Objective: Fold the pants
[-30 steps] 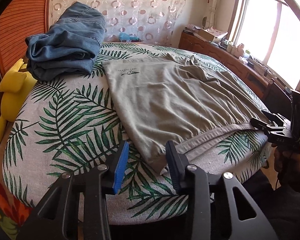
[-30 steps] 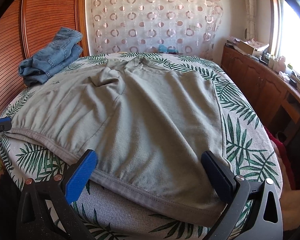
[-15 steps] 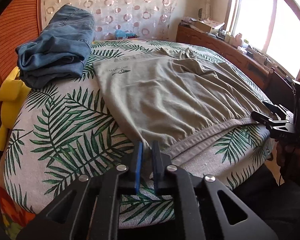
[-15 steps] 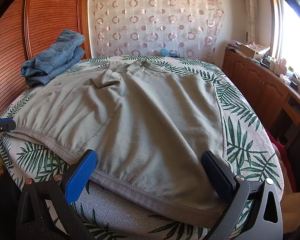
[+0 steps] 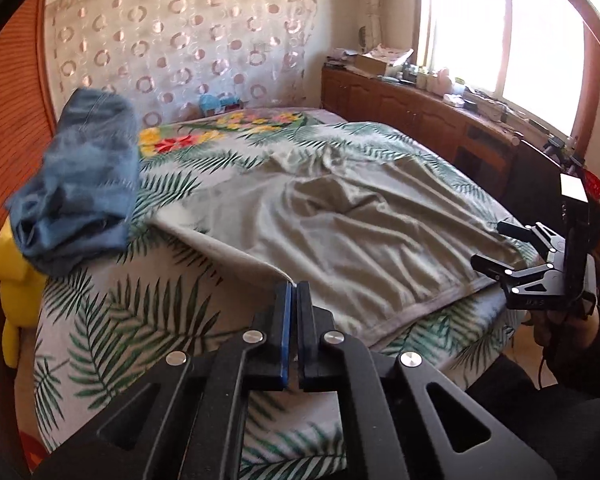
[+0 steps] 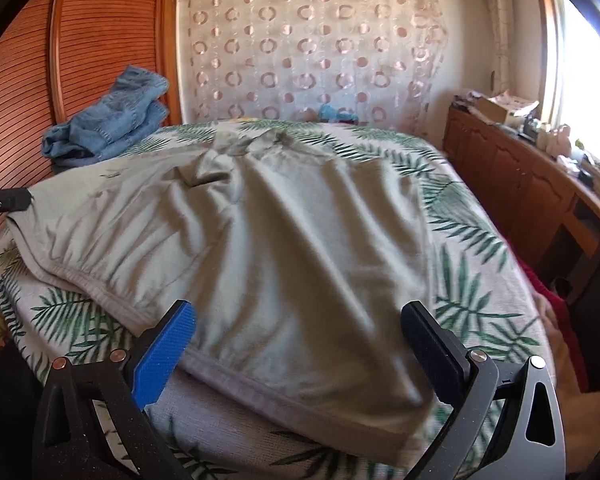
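Observation:
Grey-green pants [image 5: 352, 232] lie spread on a leaf-print bed [image 5: 112, 320], waistband toward me. My left gripper [image 5: 294, 292] is shut on the left waistband corner and holds it lifted off the bed, so the cloth rises to it. It shows at the left edge of the right wrist view [image 6: 8, 200]. My right gripper [image 6: 300, 332] is open, its fingers on either side of the right part of the waistband [image 6: 300, 384] at the bed's front edge. It also shows in the left wrist view [image 5: 496, 246].
Folded blue jeans [image 5: 80, 184] sit at the back left of the bed, also in the right wrist view [image 6: 112, 120]. A yellow toy [image 5: 12, 280] lies beside the bed at left. A wooden cabinet [image 6: 532, 184] runs along the right under the window.
My left gripper closed on the pants' left waistband corner and has lifted it up and back. The cloth now wrinkles toward it. My right gripper stays open.

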A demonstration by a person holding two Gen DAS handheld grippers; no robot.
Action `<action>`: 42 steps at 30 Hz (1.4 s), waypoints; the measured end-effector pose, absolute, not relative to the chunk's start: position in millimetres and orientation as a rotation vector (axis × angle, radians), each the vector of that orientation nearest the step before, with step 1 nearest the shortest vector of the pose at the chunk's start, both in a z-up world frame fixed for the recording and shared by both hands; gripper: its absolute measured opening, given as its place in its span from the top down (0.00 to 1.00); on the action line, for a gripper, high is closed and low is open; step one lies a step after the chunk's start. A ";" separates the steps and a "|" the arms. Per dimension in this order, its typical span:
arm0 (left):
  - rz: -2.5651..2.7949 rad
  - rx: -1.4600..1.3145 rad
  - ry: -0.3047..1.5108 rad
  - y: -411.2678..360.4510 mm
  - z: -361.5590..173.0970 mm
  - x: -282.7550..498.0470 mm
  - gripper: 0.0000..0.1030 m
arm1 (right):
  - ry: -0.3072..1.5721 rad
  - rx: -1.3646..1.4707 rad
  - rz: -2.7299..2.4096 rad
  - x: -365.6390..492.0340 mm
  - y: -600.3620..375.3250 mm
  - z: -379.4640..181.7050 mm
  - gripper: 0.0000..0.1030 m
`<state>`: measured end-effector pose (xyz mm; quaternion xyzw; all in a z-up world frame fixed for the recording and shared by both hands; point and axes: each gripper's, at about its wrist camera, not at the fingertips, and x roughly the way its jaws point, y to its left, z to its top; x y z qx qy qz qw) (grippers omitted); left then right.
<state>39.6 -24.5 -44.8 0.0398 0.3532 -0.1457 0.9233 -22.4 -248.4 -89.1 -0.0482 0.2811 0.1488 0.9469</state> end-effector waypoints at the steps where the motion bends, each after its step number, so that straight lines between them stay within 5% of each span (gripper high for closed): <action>1: -0.309 0.091 0.720 -29.0 -41.0 41.7 0.97 | 0.569 -0.087 0.301 -22.6 -252.7 -88.1 0.04; 33: -0.503 0.155 0.632 -153.2 11.4 107.2 0.96 | 0.544 -0.003 0.264 -33.4 -289.0 -84.3 0.08; 37: -0.445 0.167 0.609 -144.5 9.0 106.0 0.79 | 0.547 -0.012 0.277 -28.4 -290.5 -83.3 0.08; 40: -0.448 0.136 0.605 -133.3 7.6 105.4 0.55 | 0.546 -0.022 0.282 -27.6 -287.1 -83.3 0.08; 42: -0.439 0.128 0.607 -126.6 5.3 104.8 0.50 | 0.547 -0.024 0.286 -27.2 -284.6 -83.4 0.08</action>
